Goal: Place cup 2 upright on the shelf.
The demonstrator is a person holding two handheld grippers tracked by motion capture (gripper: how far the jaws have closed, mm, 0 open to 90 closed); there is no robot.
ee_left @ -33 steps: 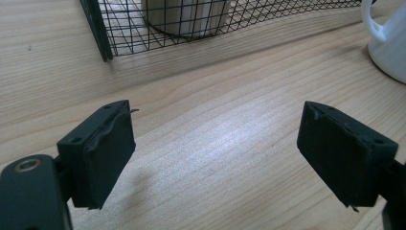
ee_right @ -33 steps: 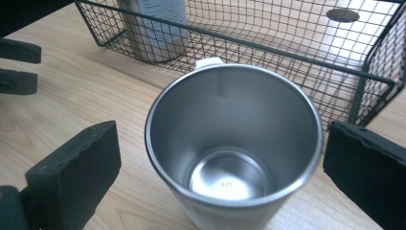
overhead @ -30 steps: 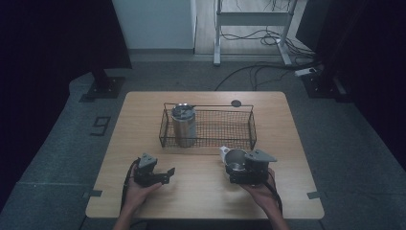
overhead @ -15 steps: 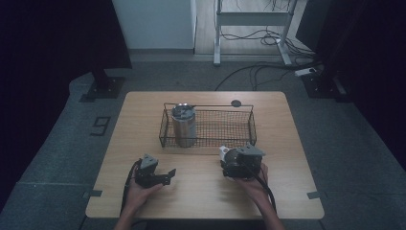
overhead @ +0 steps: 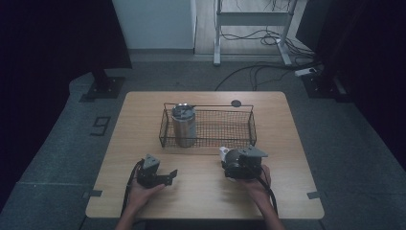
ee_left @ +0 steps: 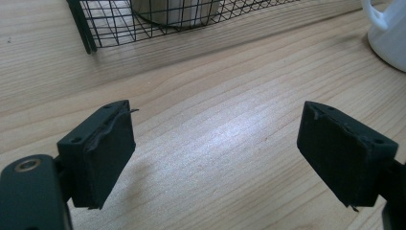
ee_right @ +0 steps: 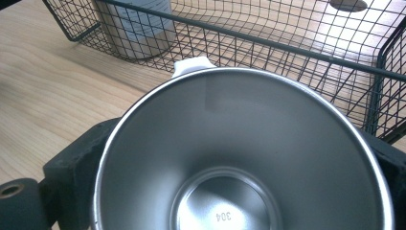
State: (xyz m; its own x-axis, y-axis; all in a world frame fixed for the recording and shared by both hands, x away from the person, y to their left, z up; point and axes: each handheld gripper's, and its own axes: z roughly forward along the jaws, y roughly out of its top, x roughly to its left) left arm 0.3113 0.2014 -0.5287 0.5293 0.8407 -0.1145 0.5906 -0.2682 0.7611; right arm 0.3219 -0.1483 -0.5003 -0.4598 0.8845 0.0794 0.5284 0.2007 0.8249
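A white mug (overhead: pixel 225 154) with a steel inside (ee_right: pixel 239 158) stands on the wooden table (overhead: pixel 201 201), just in front of the wire basket (overhead: pixel 210 106). My right gripper (overhead: pixel 237 165) has it between its jaws, which have just been closing. The black fingers (ee_right: pixel 72 163) now lie against its sides, and the white handle points toward the basket. My left gripper (overhead: pixel 167 176) rests on the table at front left. It is open (ee_left: pixel 215 158), with only bare wood between its pads. The mug (ee_left: pixel 390 33) also shows off to its right.
A steel can (overhead: pixel 183 125) stands upright in the basket's left end (ee_right: pixel 139 28). The rest of the basket (ee_right: pixel 268 43) holds nothing. A small black disc (overhead: pixel 235 103) lies on the table behind the basket. Cables trail from both grippers toward the front edge.
The right gripper has edged in around the mug and its jaws have narrowed onto it. The left gripper has stayed where it was.
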